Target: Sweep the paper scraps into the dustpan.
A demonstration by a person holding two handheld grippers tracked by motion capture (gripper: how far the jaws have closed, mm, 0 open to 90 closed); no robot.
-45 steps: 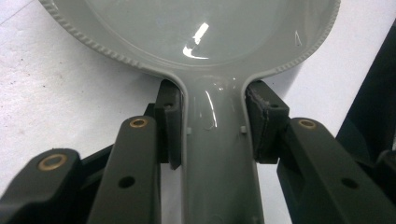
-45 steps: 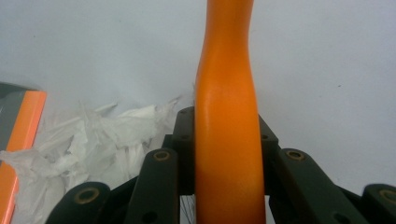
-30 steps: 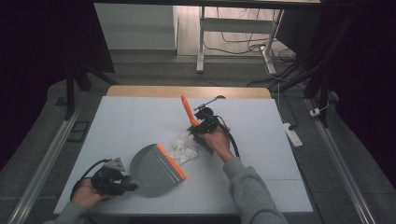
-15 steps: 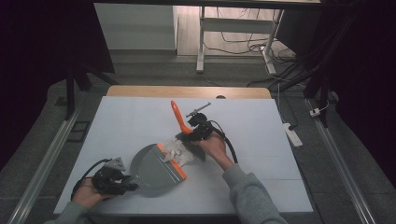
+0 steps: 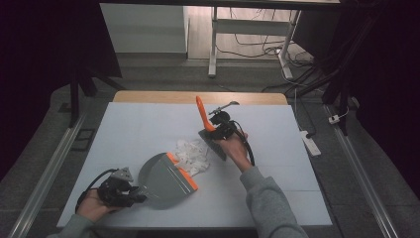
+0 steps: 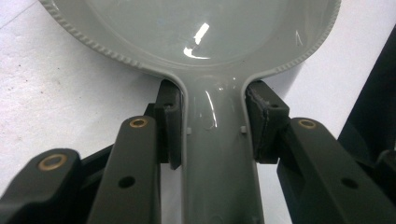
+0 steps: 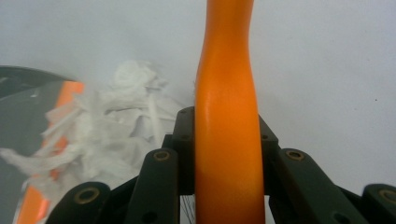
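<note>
Two grippers engaged: left gripper [image 5: 132, 192] pinches dustpan [image 5: 166, 181] handle; right gripper [image 5: 214, 133] clamps brush [image 5: 207, 130] handle, paper scraps [image 5: 193, 153] at its 8 o'clock

Grey sleeves [image 5: 270, 198] on both arms. Black left hand-held gripper [image 5: 141, 188] with grey three-cornered plate [image 5: 122, 174] and looping black cable [image 5: 91, 179]. Black right hand-held gripper [image 5: 212, 135]; brass-ringed pivot holes [image 6: 139, 122] in matt black jaws.
</note>
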